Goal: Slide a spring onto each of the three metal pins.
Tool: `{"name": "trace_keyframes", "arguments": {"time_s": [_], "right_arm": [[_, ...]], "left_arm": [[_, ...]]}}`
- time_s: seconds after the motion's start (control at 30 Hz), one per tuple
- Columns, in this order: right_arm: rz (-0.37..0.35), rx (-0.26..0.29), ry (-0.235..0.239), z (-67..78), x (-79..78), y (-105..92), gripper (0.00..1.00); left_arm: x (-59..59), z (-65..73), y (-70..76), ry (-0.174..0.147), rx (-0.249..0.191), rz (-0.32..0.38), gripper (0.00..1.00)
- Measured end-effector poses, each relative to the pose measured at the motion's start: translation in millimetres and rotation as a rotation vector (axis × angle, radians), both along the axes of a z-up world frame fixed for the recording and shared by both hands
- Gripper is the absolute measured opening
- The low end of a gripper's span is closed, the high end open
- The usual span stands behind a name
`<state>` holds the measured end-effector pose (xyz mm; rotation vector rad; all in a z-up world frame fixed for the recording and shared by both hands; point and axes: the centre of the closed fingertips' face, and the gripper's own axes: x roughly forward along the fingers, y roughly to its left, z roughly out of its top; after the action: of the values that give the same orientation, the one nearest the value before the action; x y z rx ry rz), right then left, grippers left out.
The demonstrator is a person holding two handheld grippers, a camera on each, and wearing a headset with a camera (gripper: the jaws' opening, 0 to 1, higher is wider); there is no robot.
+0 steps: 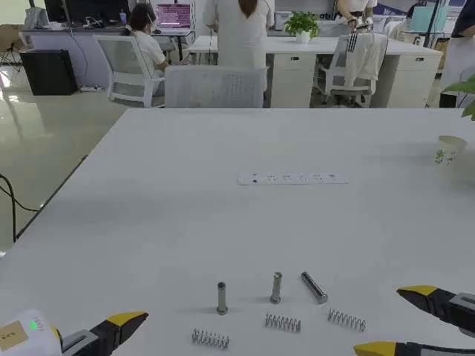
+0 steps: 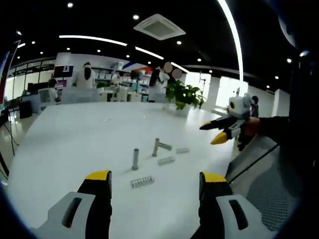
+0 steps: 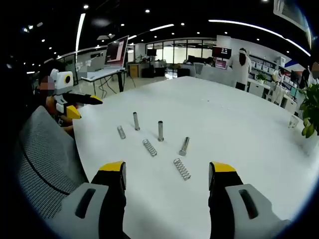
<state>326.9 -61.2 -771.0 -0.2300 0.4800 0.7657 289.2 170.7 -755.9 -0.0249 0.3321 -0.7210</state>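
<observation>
Three short metal pins stand in a row near the table's front edge. The left pin and the middle pin are upright; the right pin lies on its side. In front of each lies a loose spring: left, middle, right. My left gripper is open, a little back from the left spring, with nothing between its jaws. My right gripper is open too, to the right of the right spring and apart from it.
A white power strip lies mid-table beyond the pins. A paper cup and plant leaves sit at the right edge. A grey chair stands at the far edge, with desks and people behind.
</observation>
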Motion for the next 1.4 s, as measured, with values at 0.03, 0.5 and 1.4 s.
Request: {"name": "trace_keyframes", "arguments": {"time_s": [0.03,0.5,1.4], "right_arm": [[0.001,0.003,-0.004,1.4,0.0,0.4,0.67],[0.016,0.017,-0.017,5.2,-1.5,3.4,0.67],[-0.005,0.015,-0.005,3.9,-0.9,0.9,0.66]], "left_arm": [[-0.3,0.4,-0.2,-0.001,0.003,0.001,0.67],[-1.2,-1.9,2.9,0.008,0.025,0.016,0.67],[0.0,-2.2,2.4,0.006,0.006,0.01,0.67]]}}
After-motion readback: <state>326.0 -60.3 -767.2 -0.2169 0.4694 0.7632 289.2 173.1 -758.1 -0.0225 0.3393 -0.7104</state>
